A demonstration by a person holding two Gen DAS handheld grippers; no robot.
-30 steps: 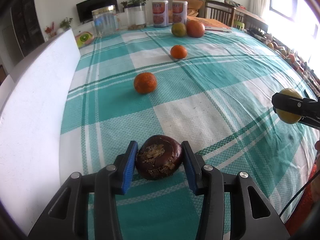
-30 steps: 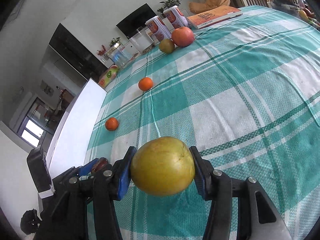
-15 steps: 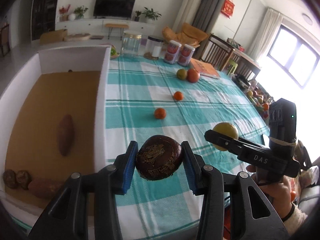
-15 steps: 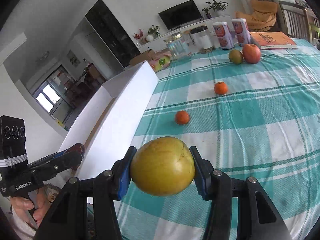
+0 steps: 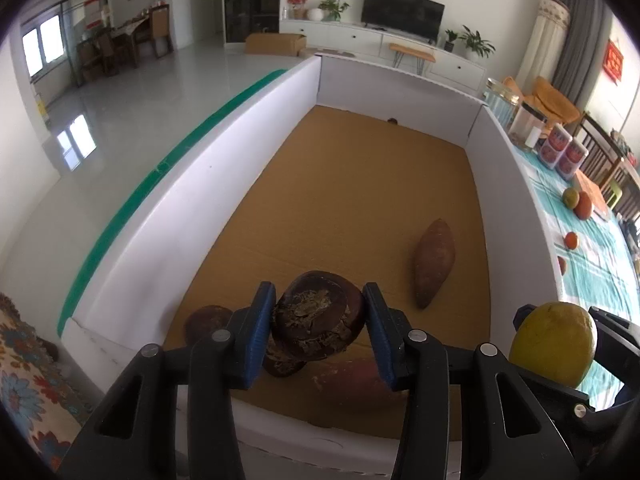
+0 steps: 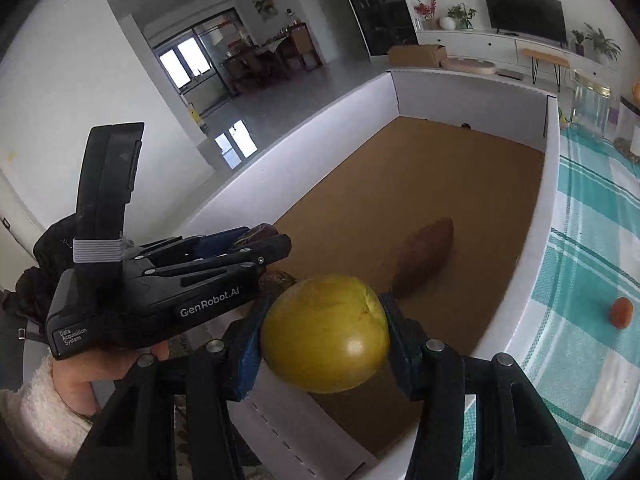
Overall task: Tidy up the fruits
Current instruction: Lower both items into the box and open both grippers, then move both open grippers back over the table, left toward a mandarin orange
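My left gripper (image 5: pixel 320 320) hangs over the near end of a white-walled box (image 5: pixel 172 216) with a brown cardboard floor. A dark brown, flaky-topped fruit (image 5: pixel 316 312) sits between its blue pads, which still touch it while the jaws are opening. My right gripper (image 6: pixel 324 336) is shut on a yellow-green round fruit (image 6: pixel 324 332) just above the box's near wall, right of the left gripper (image 6: pixel 264 244). In the box lie a sweet potato (image 5: pixel 434 262), two dark fruits (image 5: pixel 208 320) and a reddish tuber (image 5: pixel 352 376) under the left gripper.
Right of the box is a table with a teal checked cloth (image 6: pixel 592 240). On it lie small oranges (image 5: pixel 571 240), a red apple (image 5: pixel 583 205), a green fruit (image 5: pixel 570 197), two cans (image 5: pixel 562 154) and glass jars (image 5: pixel 502 100). A hand in a white sleeve (image 6: pixel 44 396) holds the left gripper.
Both grippers have swung left from above the table to above the box, each carrying its fruit. The gap at the left gripper's pads looks slightly wider.
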